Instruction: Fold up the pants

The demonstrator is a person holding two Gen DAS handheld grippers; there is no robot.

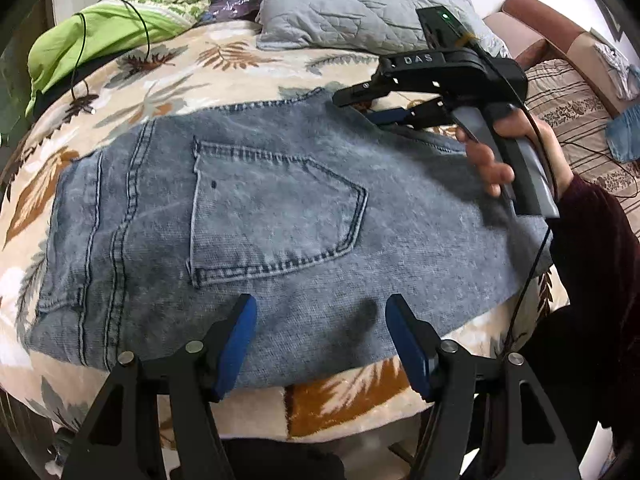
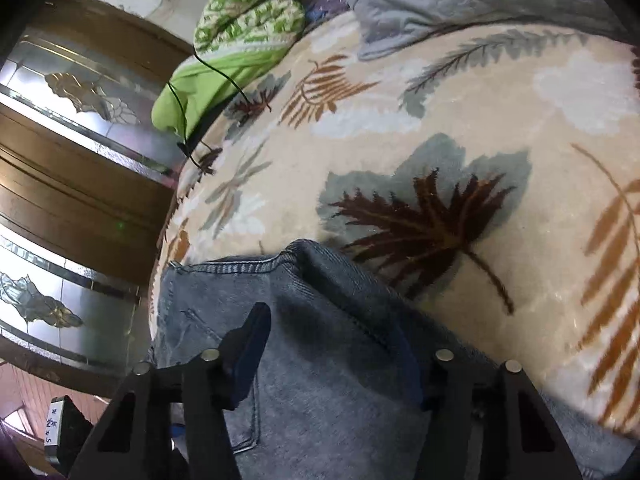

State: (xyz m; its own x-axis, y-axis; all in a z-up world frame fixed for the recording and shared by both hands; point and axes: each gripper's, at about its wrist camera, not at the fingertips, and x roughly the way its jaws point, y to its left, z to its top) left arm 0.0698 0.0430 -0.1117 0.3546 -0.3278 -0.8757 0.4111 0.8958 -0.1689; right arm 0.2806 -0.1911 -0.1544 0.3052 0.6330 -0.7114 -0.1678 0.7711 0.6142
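Light blue jeans (image 1: 260,216) lie folded on a leaf-patterned blanket (image 1: 240,68), back pocket up. My left gripper (image 1: 320,340) is open just above the jeans' near edge, holding nothing. My right gripper (image 1: 360,108) shows in the left wrist view at the jeans' far right corner, jaws apart around the denim edge. In the right wrist view the jeans (image 2: 320,360) fill the space between my right gripper's fingers (image 2: 252,344); its right finger is hidden under a raised fold of denim, so my right gripper (image 2: 332,344) straddles that fold.
A grey pillow (image 1: 360,0) and a green blanket (image 1: 104,28) lie at the head of the bed. A black cable (image 1: 80,60) trails over the blanket. A striped sofa (image 1: 568,96) stands to the right. A wooden cabinet with glass panels (image 2: 80,152) stands left of the bed.
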